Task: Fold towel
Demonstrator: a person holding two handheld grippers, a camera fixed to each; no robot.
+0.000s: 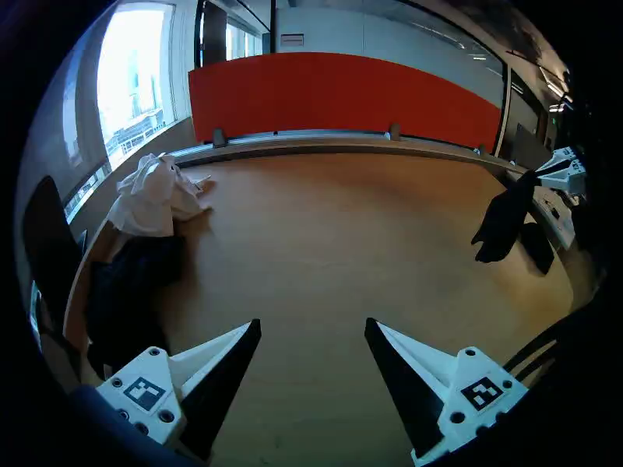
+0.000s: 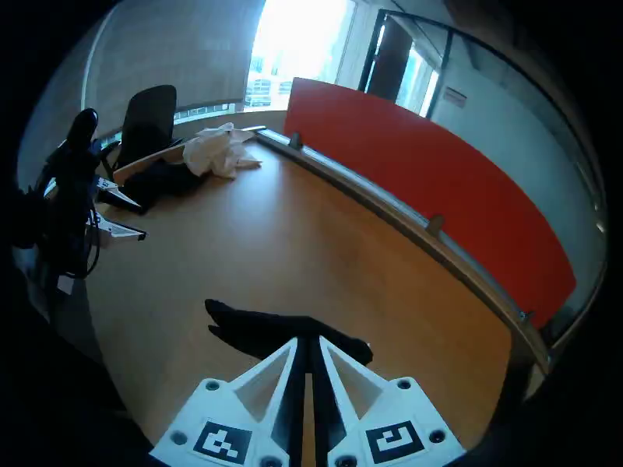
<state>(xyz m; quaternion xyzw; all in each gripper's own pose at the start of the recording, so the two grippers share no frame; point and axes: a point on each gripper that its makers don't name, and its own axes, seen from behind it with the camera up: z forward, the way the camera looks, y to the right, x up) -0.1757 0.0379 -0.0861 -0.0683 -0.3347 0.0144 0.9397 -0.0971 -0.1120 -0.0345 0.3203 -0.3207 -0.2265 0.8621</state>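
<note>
The left gripper (image 1: 312,322) has its fingers spread wide, the right gripper (image 2: 309,339) has them pressed almost together.

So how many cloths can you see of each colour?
White: 1, the crumpled white cloth.
Dark: 2, the dark cloth beside it and the black cloth held in the right gripper.
Total: 3 cloths.

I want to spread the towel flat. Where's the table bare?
Bare: the middle of the table, from the red divider to the left gripper. Crowded: the end by the window, with the white cloth pile and dark cloth; the black towel hangs opposite.
</note>
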